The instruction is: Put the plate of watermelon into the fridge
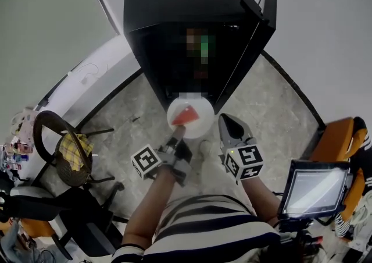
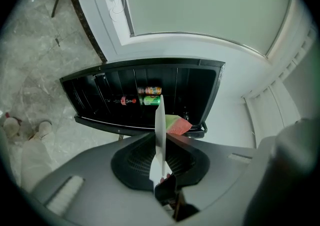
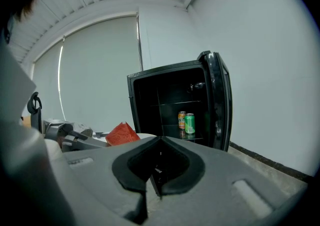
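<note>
Now the left gripper (image 1: 178, 134) fingers pinch the plate (image 1: 195, 107) before the open fridge (image 1: 192, 11); right gripper (image 1: 228, 123) closed, empty. Next: level reach inside.

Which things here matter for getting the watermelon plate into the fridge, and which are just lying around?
Job: plate, watermelon slice, left gripper clamping the plate, open fridge.
Lying about: chair, yellow checked cloth, screen, drink cans inside the fridge.

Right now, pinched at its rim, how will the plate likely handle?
The plate looks stiff, so it should hold flat though the left hand-held gripper pinches only its rim. The loose watermelon slice may slide if it tilts.
</note>
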{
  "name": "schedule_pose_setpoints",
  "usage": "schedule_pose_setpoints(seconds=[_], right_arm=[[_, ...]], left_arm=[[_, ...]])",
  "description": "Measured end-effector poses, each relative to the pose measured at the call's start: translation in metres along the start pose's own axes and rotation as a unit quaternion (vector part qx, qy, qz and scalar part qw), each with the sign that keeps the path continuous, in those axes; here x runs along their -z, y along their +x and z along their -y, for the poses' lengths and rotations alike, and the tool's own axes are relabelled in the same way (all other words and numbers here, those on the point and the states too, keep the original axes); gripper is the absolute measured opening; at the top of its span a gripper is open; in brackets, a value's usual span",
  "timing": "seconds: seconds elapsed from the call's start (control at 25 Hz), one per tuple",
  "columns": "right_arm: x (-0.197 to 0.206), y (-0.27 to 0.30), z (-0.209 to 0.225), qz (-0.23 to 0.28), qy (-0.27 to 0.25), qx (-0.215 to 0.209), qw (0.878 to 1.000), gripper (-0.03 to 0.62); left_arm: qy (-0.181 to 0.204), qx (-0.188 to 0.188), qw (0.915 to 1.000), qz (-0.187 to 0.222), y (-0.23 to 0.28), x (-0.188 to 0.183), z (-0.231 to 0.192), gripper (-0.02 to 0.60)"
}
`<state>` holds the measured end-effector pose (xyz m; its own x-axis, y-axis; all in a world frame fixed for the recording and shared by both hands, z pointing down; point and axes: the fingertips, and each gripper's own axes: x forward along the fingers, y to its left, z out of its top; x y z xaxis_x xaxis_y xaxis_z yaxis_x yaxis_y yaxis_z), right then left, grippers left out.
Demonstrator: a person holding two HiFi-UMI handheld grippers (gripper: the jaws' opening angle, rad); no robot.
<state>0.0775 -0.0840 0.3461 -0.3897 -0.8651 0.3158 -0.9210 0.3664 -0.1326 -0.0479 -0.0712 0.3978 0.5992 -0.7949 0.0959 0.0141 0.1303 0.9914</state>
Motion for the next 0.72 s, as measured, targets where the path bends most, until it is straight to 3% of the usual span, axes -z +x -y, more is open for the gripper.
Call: schedule_pose_setpoints(seconds=[0.36, 0.72], right_arm=[[-0.014, 0.016, -0.001, 0.012, -0.017, -0.021, 1.000, -0.005], [-0.001, 0.053, 0.010, 0.016, -0.014, -0.030, 0.999, -0.005]], left_arm=[[0.002, 0.031, 0.9994, 0.014, 0.024, -0.008, 0.022, 0.031], [-0.005, 0.032, 0.9991, 0.028, 0.056, -0.028, 0.000, 0.031]])
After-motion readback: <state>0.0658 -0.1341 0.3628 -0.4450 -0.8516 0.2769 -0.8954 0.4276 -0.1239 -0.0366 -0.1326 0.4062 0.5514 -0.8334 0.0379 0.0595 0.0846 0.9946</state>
